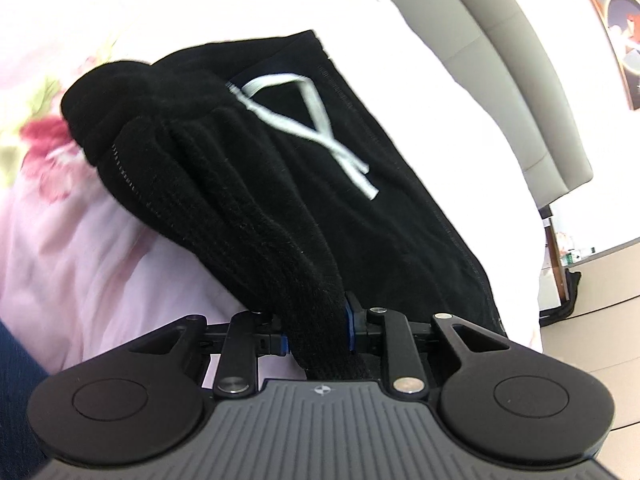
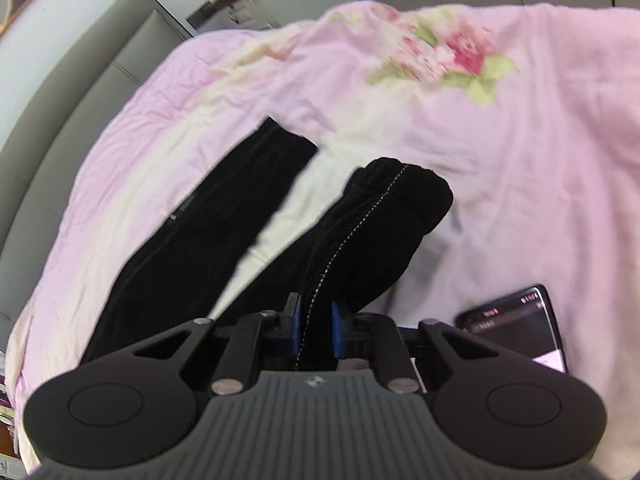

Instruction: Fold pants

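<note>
No words or numbers can be read. The phone [image 2: 520, 326] lying on the bed shows lit lines of text on its screen, too small and blurred to make out.

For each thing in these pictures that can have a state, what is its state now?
Pants: bunched, partly lifted off the bed, held at two places.
Drawstring: loose, lying across the waistband.
Left gripper: shut on pants.
Right gripper: shut on pants.
Phone: screen lit, lying on the bed.
Bedcover: spread, wrinkled.
</note>
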### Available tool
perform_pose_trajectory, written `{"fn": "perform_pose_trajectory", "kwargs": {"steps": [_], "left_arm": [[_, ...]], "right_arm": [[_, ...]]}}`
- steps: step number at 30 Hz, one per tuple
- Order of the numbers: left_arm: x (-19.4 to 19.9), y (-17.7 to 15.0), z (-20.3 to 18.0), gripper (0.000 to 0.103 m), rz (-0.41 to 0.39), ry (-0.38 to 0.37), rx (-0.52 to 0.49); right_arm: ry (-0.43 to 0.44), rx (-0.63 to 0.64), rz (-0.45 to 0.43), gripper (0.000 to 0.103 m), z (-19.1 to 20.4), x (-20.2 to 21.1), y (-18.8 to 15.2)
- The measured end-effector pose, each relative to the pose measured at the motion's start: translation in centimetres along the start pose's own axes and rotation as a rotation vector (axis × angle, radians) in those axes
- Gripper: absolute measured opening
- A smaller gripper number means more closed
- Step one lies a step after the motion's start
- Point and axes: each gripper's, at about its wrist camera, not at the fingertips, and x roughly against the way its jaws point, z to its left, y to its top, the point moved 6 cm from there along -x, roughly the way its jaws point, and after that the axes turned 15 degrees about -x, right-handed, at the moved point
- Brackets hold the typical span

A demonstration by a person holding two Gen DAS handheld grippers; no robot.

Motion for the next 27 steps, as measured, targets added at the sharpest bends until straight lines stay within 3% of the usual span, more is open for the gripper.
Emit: {"fn": "perform_pose_trajectory", "kwargs": {"steps": [17,27], "left_arm": [[-0.1,7.5,-5.2,0.026,-0.059,-0.040,-0.236],[-5.4,14.5,-8.1,0.026,-0.054,-0.032,-0.285]], "right_arm": [[0.118,-0.015,-0.066,0.011,6.7,0.5,2.5],[0.138,0.018,-0.103,0.011,13.2,-3.7,4.6]]}}
